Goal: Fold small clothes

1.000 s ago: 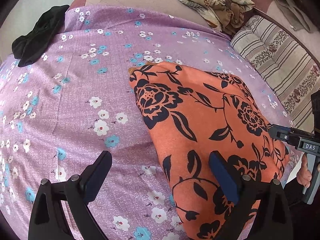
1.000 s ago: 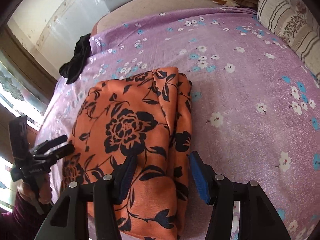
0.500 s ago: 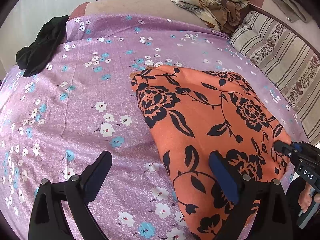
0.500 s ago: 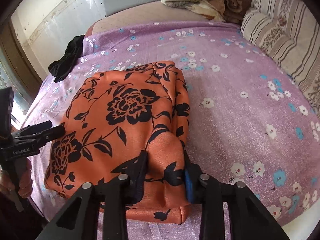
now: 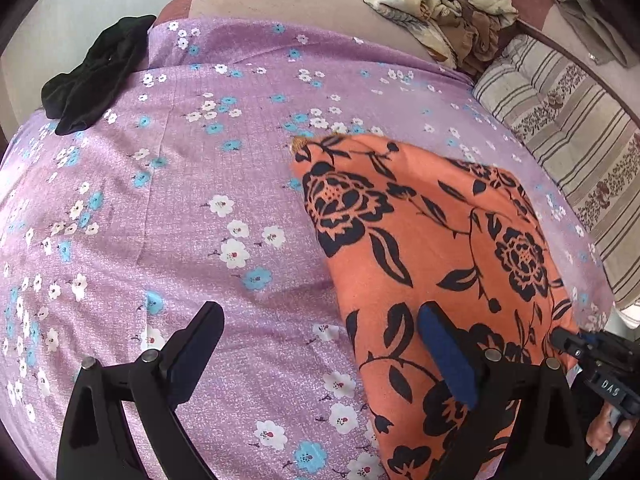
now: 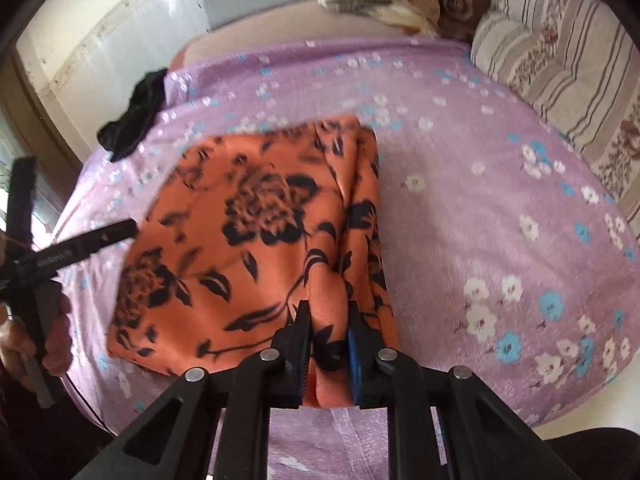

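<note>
Right wrist view first: my right gripper (image 6: 329,340) is closing its jaws on a bunched ridge of the orange floral garment (image 6: 256,240), the pads pressing cloth at its near right corner, where a second ago they stood wide apart above that same edge. I read that as the pinch for the next fold being made, so the lift and carry-over can follow once the bite is firm; the blur in this picture keeps me from judging how many layers I have caught. My left gripper (image 5: 320,356) is wide open and holds nothing, one finger over the purple bedsheet (image 5: 180,208) and the other over the garment's near left part, much as it stood a second ago. The garment lies flat, already partly folded, near the front edge of the bed and toward its right side, just short of the striped cushion (image 5: 560,120). Its long axis runs from the front edge away toward the far end of the bed, the far left corner pointing at the head end where a crumpled beige cloth (image 5: 444,4) lies. A black garment (image 5: 96,76) sits well apart at the far left corner.
</note>
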Motion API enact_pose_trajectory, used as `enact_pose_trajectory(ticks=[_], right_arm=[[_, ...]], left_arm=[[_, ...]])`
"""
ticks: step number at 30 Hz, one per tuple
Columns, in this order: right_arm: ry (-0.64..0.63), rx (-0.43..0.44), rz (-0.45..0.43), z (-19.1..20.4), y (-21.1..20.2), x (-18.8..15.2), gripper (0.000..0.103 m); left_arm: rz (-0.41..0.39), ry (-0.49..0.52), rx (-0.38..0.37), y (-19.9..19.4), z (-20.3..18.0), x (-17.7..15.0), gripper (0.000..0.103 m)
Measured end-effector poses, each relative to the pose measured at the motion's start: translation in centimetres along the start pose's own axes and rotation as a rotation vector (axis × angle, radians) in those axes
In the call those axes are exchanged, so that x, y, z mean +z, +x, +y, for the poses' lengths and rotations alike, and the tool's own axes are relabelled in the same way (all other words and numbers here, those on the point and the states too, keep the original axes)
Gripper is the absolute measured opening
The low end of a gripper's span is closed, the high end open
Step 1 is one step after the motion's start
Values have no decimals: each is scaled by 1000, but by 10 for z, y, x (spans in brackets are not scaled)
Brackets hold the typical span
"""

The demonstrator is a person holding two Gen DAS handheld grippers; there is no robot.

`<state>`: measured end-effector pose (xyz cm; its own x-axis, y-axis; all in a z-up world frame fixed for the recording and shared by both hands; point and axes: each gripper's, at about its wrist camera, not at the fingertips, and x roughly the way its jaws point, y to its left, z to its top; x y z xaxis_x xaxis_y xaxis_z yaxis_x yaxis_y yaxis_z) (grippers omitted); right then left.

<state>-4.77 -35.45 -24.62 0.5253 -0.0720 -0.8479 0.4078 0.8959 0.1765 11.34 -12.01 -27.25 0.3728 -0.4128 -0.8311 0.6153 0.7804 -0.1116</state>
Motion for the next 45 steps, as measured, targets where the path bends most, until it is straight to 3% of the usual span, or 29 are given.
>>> enact_pose_trajectory(ticks=[4,8,11,19,23,26,31,33,34,35,40,45], right_arm=[[87,67,-4,-18,-6,9,28],[104,35,-112,-31,-37,29,28],[109,76,-122,-31,-39,48,28],[110,165,-12,0,26,105,28],[197,175,123,-13,90,120,28],[244,261,83,-27,94,117,29],[290,326,60,-40,74,107,29],[299,328,37,-44,61,102,39],[295,311,25,-46,55,98,62],[298,289,11,-46,48,92,75],[285,241,2,-53,28,70,75],[337,264,72,-66,37,56,75]], left_arm=[[-1,15,-10,1,-8,-5,98],[-9,43,5,-3,-15,-6,97],[-7,62,18,-1,-20,-9,98],[-23,76,23,4,-21,-14,101],[-17,75,9,10,-20,-13,102],[-10,72,5,11,-20,-12,103],[-15,92,28,7,-24,-10,103],[-17,98,33,6,-25,-10,103],[-17,98,33,5,-25,-10,103],[-15,96,32,5,-25,-10,103],[-23,101,43,3,-27,-13,103],[-25,92,43,3,-27,-14,103]])
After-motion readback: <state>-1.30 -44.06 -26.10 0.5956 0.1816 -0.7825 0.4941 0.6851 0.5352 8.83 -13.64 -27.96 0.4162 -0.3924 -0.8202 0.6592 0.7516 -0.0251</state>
